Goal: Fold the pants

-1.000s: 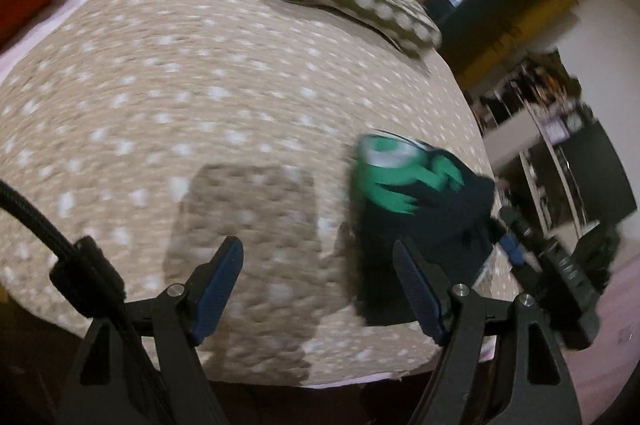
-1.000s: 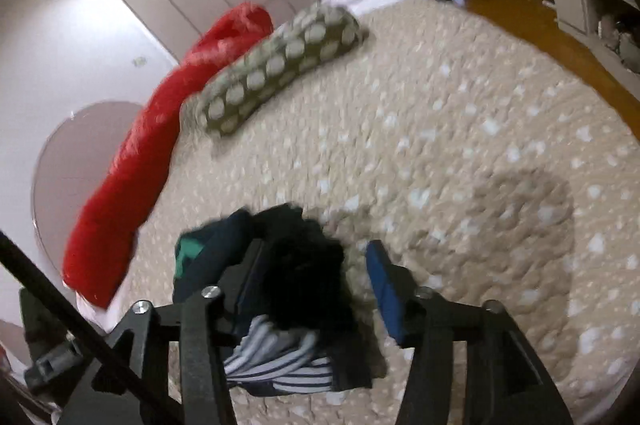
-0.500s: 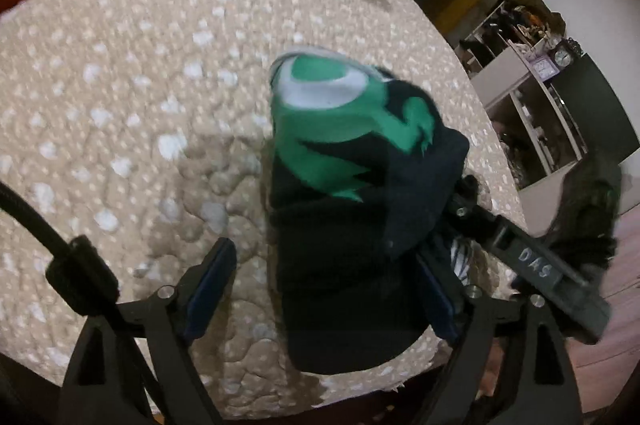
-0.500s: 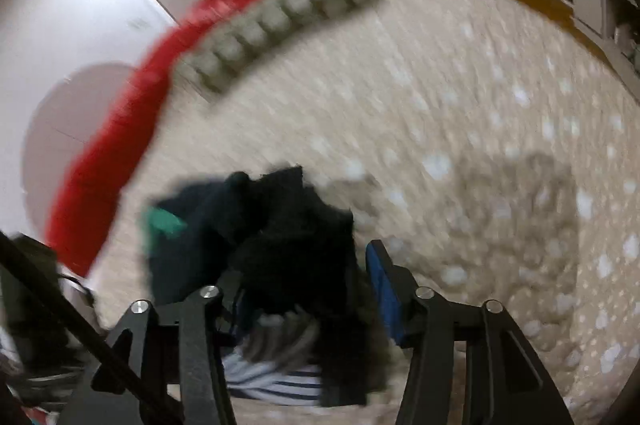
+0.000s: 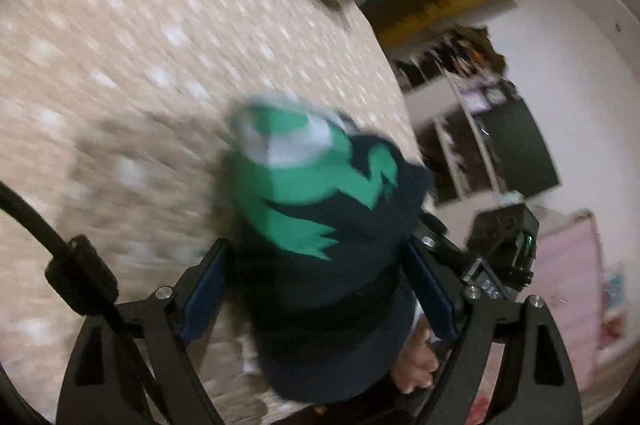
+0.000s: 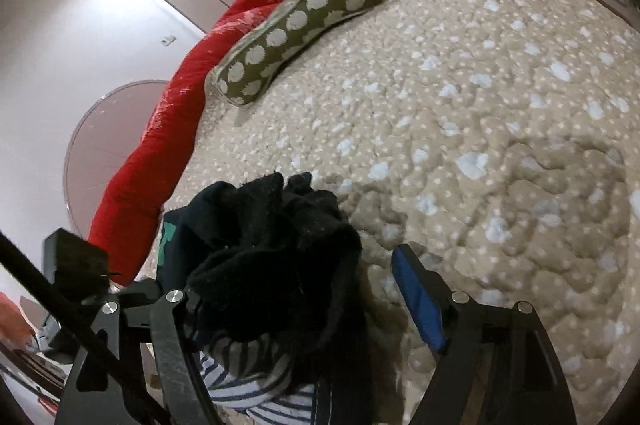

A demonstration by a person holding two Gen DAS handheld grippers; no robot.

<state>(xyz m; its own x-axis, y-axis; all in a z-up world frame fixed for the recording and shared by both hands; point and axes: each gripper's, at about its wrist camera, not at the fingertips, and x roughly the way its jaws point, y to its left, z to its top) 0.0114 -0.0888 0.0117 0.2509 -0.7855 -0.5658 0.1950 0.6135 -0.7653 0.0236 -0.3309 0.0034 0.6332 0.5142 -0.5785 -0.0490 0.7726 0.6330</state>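
A bunched dark navy garment with a green and white print (image 5: 320, 225) lies at the bed's near edge. In the left wrist view it sits between the wide-open fingers of my left gripper (image 5: 316, 289). In the right wrist view the same dark pile (image 6: 272, 249), with striped cloth (image 6: 248, 377) under it, covers the left finger of my right gripper (image 6: 304, 297). The blue pad of its right finger (image 6: 420, 301) stands apart from the cloth. The jaws are open. My right gripper body (image 5: 500, 253) shows beside the pile in the left wrist view.
The bed has a beige quilt with white spots (image 6: 480, 105). A brown polka-dot pillow (image 6: 308, 21) and a red duvet (image 6: 184, 113) lie at its far side. Shelves and a dark cabinet (image 5: 500, 145) stand past the bed edge. A hand (image 5: 416, 365) shows below the garment.
My left gripper has swung toward the garment and closed in, so the pile now sits between its fingers. The right gripper has stayed at the pile, jaws unchanged.
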